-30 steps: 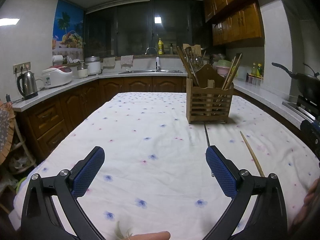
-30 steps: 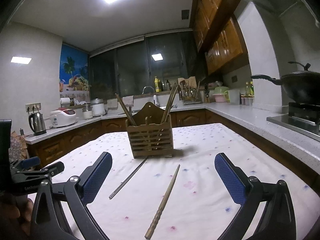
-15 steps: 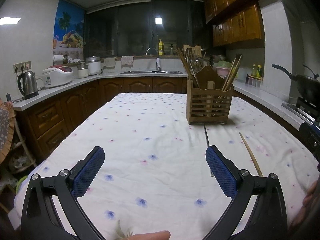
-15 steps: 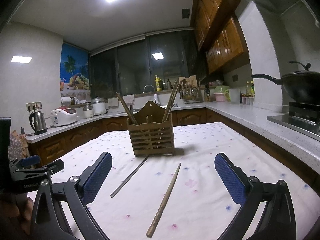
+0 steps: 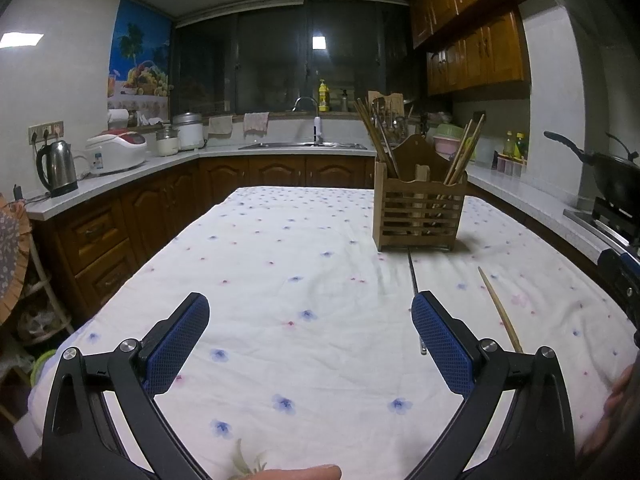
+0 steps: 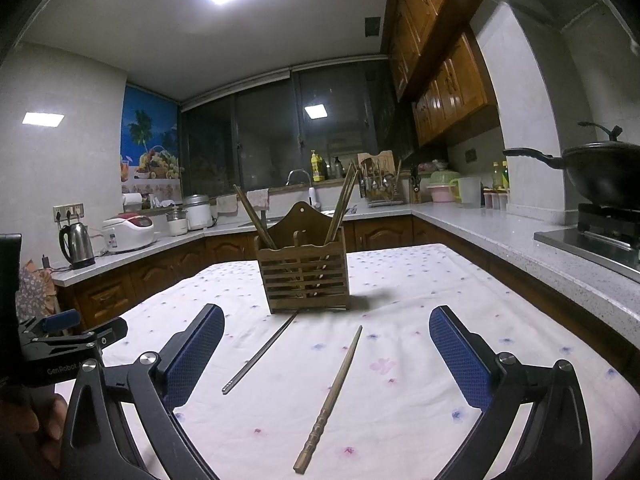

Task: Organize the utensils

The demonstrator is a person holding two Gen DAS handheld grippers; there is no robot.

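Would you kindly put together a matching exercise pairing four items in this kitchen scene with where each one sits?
Things:
1. wooden chopstick
2. metal chopstick
3. wooden utensil holder
4. wok

Places:
A. on the stove at the right
B. flat on the tablecloth, between the right gripper's open fingers
C. upright on the table, chopsticks leaning in both end compartments
D. flat on the tablecloth, its far tip reaching the holder's base

Pairs: 1-B, 2-D, 3-C, 4-A
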